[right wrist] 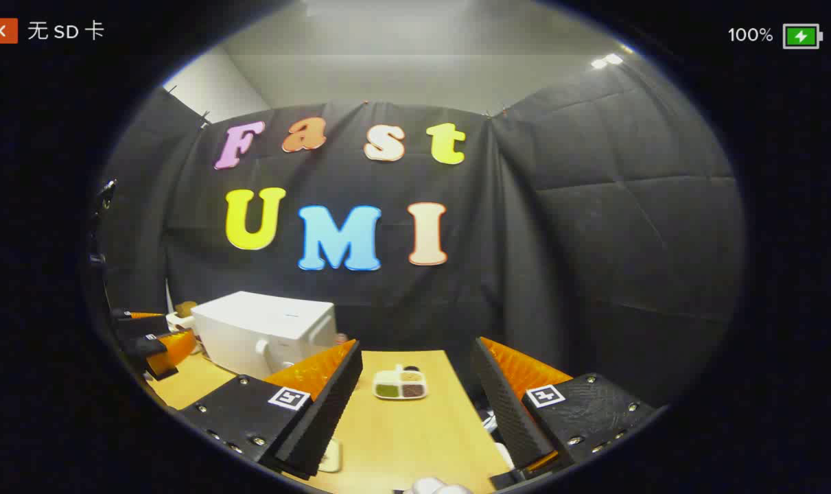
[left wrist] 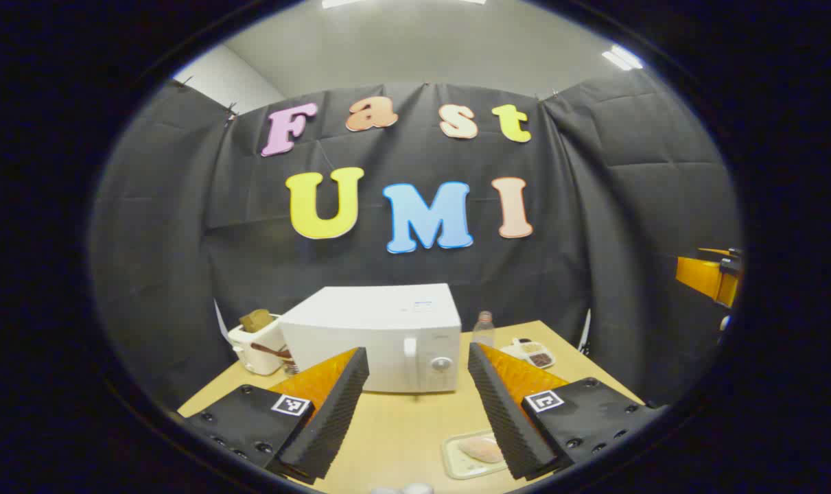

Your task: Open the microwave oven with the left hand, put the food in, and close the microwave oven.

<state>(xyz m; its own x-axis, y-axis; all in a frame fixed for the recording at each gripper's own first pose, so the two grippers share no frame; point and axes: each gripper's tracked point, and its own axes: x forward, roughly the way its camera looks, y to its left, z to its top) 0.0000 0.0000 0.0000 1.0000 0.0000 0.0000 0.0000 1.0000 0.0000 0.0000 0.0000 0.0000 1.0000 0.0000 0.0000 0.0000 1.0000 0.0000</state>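
A white microwave stands at the back of the wooden table with its door shut, the handle and a knob on the right of its front. My left gripper is open, held in the air in front of the microwave, apart from it. Near the table's front edge a pale tray with a piece of food lies beside the left gripper's right finger. My right gripper is open and holds nothing, further right over the table. In the right gripper view the microwave is far left, with the left gripper before it.
A white container with brown items stands left of the microwave. A clear bottle and a divided dish of grains sit to its right; the same dish lies between the right gripper's fingers, farther back. Black cloth walls enclose the table.
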